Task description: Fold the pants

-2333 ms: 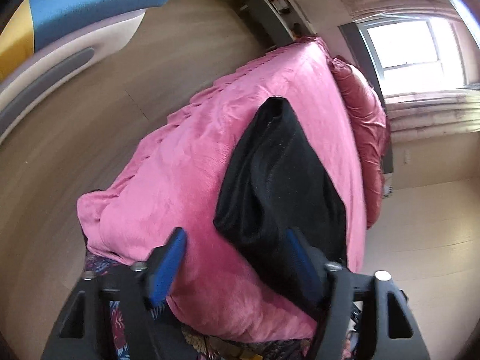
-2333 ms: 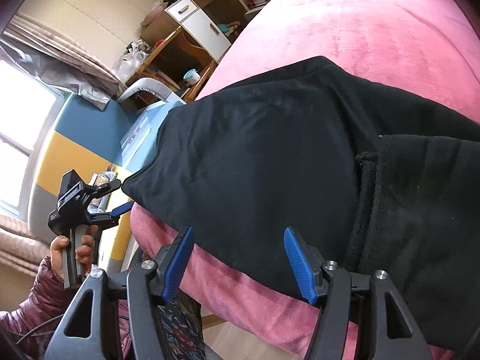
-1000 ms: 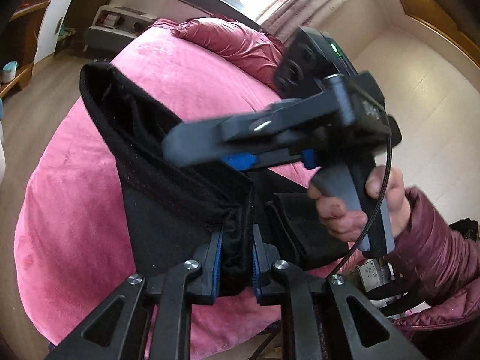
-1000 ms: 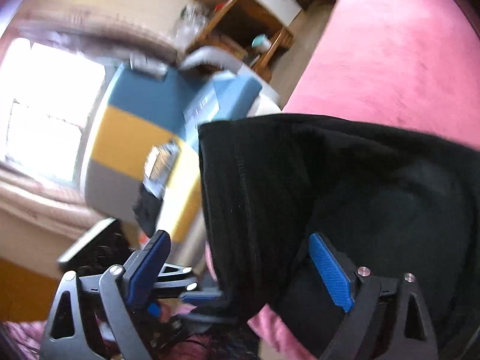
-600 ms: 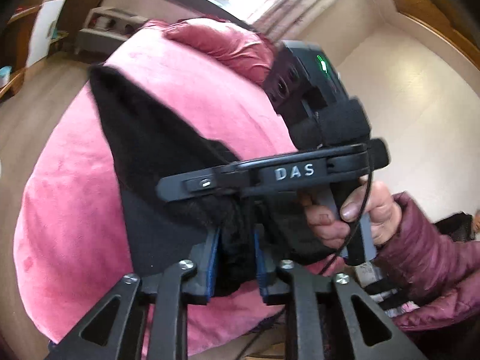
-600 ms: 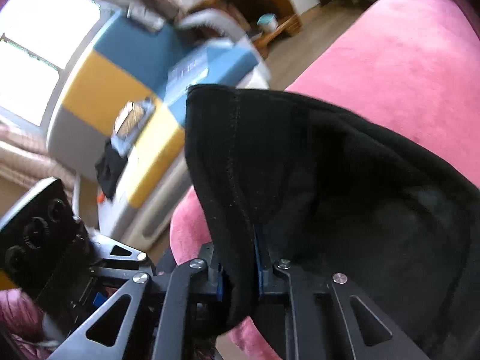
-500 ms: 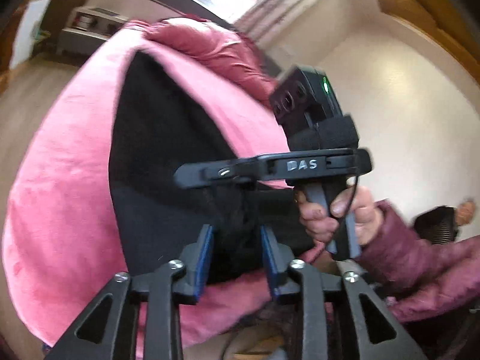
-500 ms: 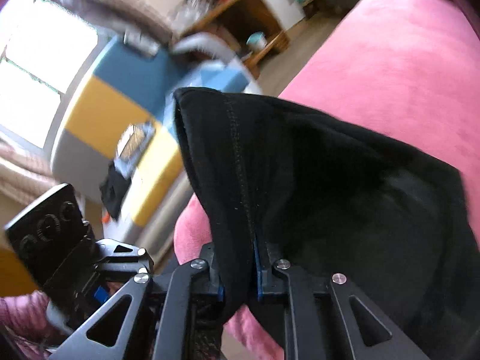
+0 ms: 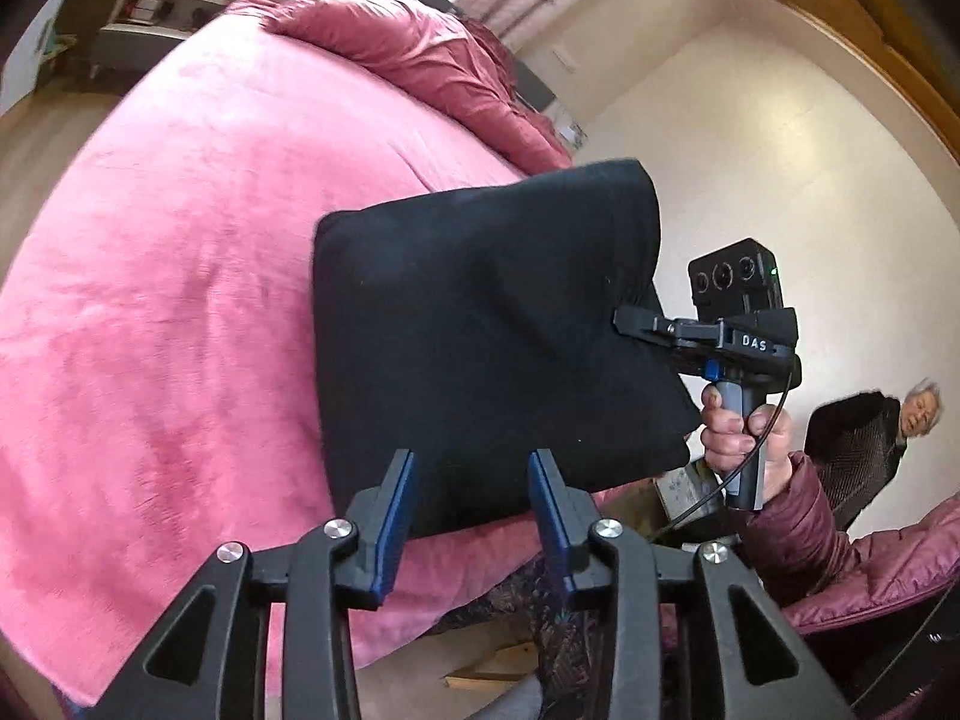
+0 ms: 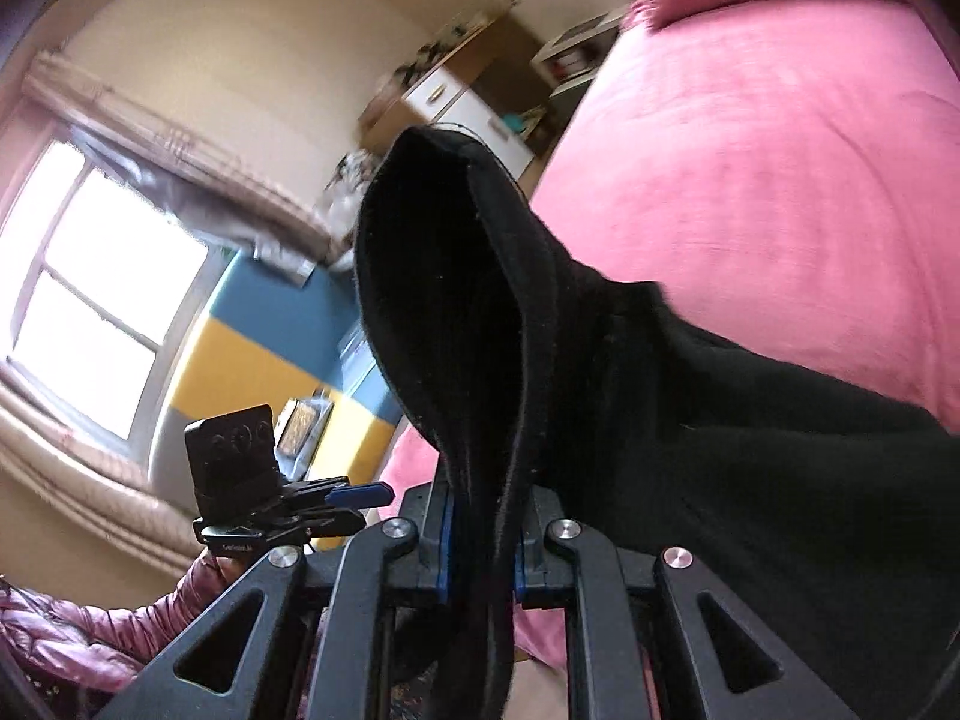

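Note:
The black pants (image 9: 480, 330) lie folded on the pink bed (image 9: 180, 240), one edge lifted. My right gripper (image 9: 621, 318) is shut on that raised edge at the right side. In the right wrist view the cloth (image 10: 540, 360) runs up out of the shut right gripper (image 10: 480, 504). My left gripper (image 9: 473, 455) is opening; the pants' near edge shows in the gap, and the blue pads (image 9: 396, 516) do not touch it. The left gripper (image 10: 360, 498) also shows at lower left of the right wrist view, empty.
A rumpled pink duvet (image 9: 420, 54) lies at the head of the bed. Another person (image 9: 870, 432) sits in a dark chair at the right. A wooden desk with a white cabinet (image 10: 456, 102), a blue-and-yellow padded panel (image 10: 270, 324) and a window (image 10: 90, 276) stand beside the bed.
The right gripper closed on the pants' edge and carried it away to the right. The left gripper let go of the cloth and drew back with its jaws widening.

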`<state>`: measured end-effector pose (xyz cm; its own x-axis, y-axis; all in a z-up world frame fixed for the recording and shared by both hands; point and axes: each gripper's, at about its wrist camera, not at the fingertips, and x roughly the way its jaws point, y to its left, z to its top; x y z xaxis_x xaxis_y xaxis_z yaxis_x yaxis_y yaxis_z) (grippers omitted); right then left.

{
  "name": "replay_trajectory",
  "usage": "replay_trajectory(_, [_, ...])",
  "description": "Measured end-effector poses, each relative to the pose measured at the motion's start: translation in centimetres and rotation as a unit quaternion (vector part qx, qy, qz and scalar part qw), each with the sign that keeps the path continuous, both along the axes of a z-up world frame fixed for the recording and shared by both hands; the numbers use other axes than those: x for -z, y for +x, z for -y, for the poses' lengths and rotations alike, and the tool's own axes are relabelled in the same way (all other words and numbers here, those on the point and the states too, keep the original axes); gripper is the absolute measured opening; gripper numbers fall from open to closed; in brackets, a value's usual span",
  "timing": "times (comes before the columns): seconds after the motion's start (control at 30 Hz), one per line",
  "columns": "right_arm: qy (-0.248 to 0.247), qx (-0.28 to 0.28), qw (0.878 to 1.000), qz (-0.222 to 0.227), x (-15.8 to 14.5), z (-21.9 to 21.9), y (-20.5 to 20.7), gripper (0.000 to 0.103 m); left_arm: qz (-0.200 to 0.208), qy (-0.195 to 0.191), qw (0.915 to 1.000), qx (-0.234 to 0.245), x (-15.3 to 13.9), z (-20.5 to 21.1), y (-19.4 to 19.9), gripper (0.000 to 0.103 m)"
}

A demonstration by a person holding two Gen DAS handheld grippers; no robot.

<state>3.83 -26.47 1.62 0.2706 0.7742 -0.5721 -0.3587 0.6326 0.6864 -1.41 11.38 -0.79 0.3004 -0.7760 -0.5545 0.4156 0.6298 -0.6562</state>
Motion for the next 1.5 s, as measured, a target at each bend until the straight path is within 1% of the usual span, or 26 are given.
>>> replay_trajectory(0.13, [0.004, 0.050, 0.998, -0.026, 2.5, 4.3, -0.9, 0.014, -0.007, 0.014, 0.9993, 0.033, 0.5, 4.1, 1.4, 0.039])
replay_trajectory(0.2, [0.000, 0.076, 0.996, -0.044, 4.3, 6.4, -1.3, 0.014, -0.013, 0.023, 0.9984, 0.050, 0.9, 6.3, 2.1, 0.039])
replay_trajectory(0.27, [-0.001, 0.104, 0.992, -0.066, 6.3, 8.5, -1.4, 0.014, -0.017, 0.049, 0.9970, 0.058, 1.6, 8.4, 2.7, 0.039])
replay_trajectory(0.37, [-0.007, 0.137, 0.986, -0.094, 8.8, 11.0, -1.7, 0.014, -0.023, 0.070, 0.9951, 0.066, 2.5, 10.7, 3.3, 0.039])
replay_trajectory(0.47, [-0.010, 0.161, 0.981, -0.108, 10.4, 12.7, -2.2, 0.014, -0.033, 0.085, 0.9939, 0.063, 3.6, 12.0, 3.6, 0.040])
replay_trajectory(0.53, [-0.012, 0.175, 0.978, -0.115, 11.2, 13.7, -2.3, 0.014, -0.042, 0.086, 0.9933, 0.065, 3.7, 12.3, 3.3, 0.040])
replay_trajectory(0.6, [-0.009, 0.181, 0.976, -0.118, 11.6, 13.6, -2.4, 0.014, -0.042, 0.088, 0.9927, 0.071, 3.7, 12.9, 3.0, 0.040])
replay_trajectory(0.63, [-0.010, 0.180, 0.977, -0.116, 11.5, 13.5, -2.4, 0.014, -0.042, 0.091, 0.9922, 0.075, 3.2, 13.0, 2.6, 0.040])
replay_trajectory(0.73, [-0.009, 0.186, 0.977, -0.103, 11.0, 14.6, -2.3, 0.014, -0.040, 0.092, 0.9916, 0.081, 2.9, 13.4, 2.6, 0.040])
replay_trajectory(0.8, [-0.013, 0.190, 0.975, -0.114, 11.7, 16.2, -1.7, 0.014, -0.046, 0.094, 0.9911, 0.082, 3.3, 13.8, 2.7, 0.040])
replay_trajectory(0.83, [-0.006, 0.190, 0.975, -0.117, 11.7, 15.8, -1.5, 0.014, -0.046, 0.094, 0.9910, 0.083, 3.5, 13.9, 2.8, 0.041])
replay_trajectory(0.87, [0.003, 0.187, 0.976, -0.115, 11.4, 15.7, -1.6, 0.019, -0.045, 0.095, 0.9910, 0.082, 3.6, 14.0, 2.9, 0.041])
replay_trajectory(0.93, [0.017, 0.179, 0.977, -0.118, 11.1, 16.0, -2.2, 0.034, -0.044, 0.092, 0.9913, 0.083, 3.6, 14.2, 2.9, 0.041])
replay_trajectory(0.97, [0.022, 0.176, 0.977, -0.116, 10.8, 15.9, -2.5, 0.051, -0.043, 0.089, 0.9914, 0.085, 3.5, 14.2, 2.9, 0.041])
replay_trajectory(1.0, [0.015, 0.175, 0.979, -0.107, 10.3, 15.6, -3.0, 0.058, -0.041, 0.090, 0.9914, 0.086, 3.6, 14.3, 2.8, 0.041])
replay_trajectory(1.07, [-0.020, 0.176, 0.980, -0.097, 9.1, 15.3, -4.2, 0.058, -0.038, 0.094, 0.9913, 0.084, 3.4, 14.3, 2.8, 0.041])
replay_trajectory(1.17, [-0.058, 0.197, 0.976, -0.075, 7.6, 15.2, -6.0, 0.059, -0.034, 0.093, 0.9916, 0.083, 3.1, 14.0, 2.6, 0.041])
replay_trajectory(1.23, [-0.056, 0.208, 0.974, -0.068, 6.6, 15.5, -7.5, 0.059, -0.032, 0.093, 0.9915, 0.085, 3.0, 13.9, 2.4, 0.041])
replay_trajectory(1.27, [-0.050, 0.212, 0.974, -0.066, 6.3, 15.7, -8.0, 0.058, -0.030, 0.093, 0.9916, 0.086, 2.9, 13.8, 2.3, 0.041])
replay_trajectory(1.33, [-0.033, 0.211, 0.975, -0.065, 5.7, 15.9, -9.8, 0.051, -0.026, 0.092, 0.9916, 0.087, 3.2, 14.3, 1.9, 0.041])
replay_trajectory(1.37, [-0.038, 0.213, 0.974, -0.066, 5.4, 15.7, -10.5, 0.047, -0.025, 0.093, 0.9915, 0.088, 3.2, 14.3, 1.8, 0.041])
replay_trajectory(1.43, [-0.038, 0.214, 0.974, -0.069, 5.4, 15.8, -11.2, 0.044, -0.023, 0.093, 0.9916, 0.087, 3.3, 14.4, 1.7, 0.041])
replay_trajectory(1.5, [-0.041, 0.213, 0.973, -0.081, 5.8, 14.9, -11.3, 0.043, -0.023, 0.091, 0.9918, 0.087, 3.2, 14.3, 1.7, 0.041])
